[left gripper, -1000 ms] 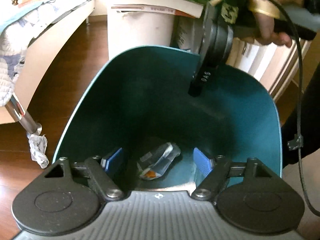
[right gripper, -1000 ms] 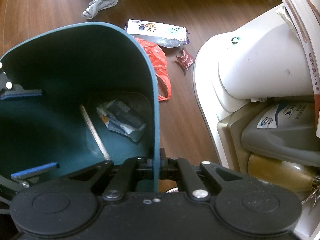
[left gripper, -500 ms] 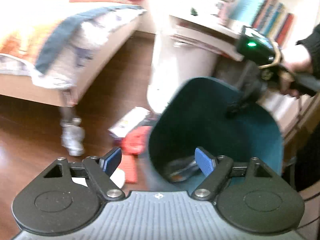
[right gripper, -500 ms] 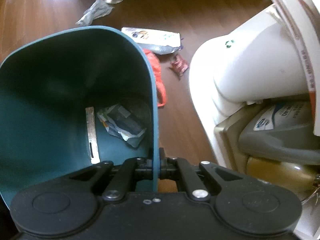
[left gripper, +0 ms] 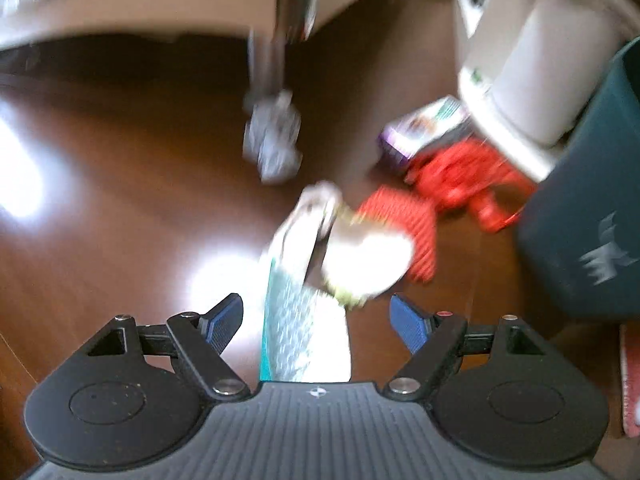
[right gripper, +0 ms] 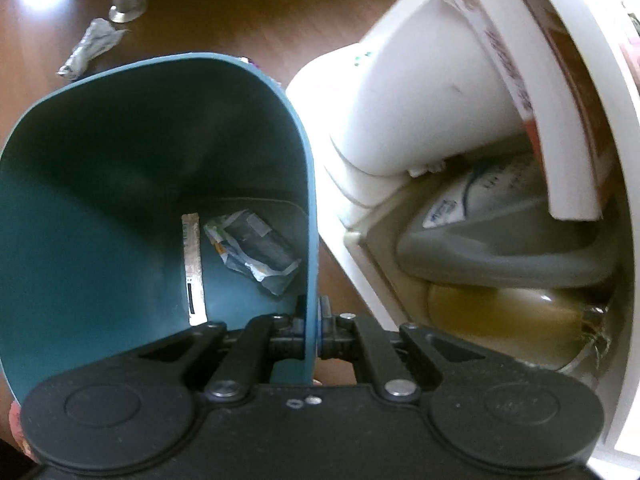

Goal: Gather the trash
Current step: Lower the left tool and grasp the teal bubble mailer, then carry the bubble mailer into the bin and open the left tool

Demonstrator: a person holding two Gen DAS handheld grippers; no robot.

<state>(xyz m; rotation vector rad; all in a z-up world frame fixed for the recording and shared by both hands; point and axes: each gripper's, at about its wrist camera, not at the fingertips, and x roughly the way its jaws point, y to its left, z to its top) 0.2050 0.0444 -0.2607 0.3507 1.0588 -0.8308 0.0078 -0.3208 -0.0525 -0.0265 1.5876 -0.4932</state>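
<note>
— Two grippers; how do they stand?
— Left gripper [left gripper: 316, 318] is spread wide, grasping nothing, above a silvery wrapper [left gripper: 298, 300] at lower centre of its blurred view. Right gripper [right gripper: 312, 330] is clenched on the teal bin [right gripper: 120, 184] wall.
— Trash?
— Two wrappers [right gripper: 252, 250] lie in the bin; crumpled paper [left gripper: 274, 142] and a red bag [left gripper: 464, 178] lie on the wooden floor [left gripper: 120, 200].

The left claw [left gripper: 316, 318] has a ribbed grey body, black link arms with silver screws, two round black discs and blue ridged pads [left gripper: 408, 322]. The right claw [right gripper: 313, 334] is black all over, with the same discs, silver screws and two small holes at its front edge.
</note>
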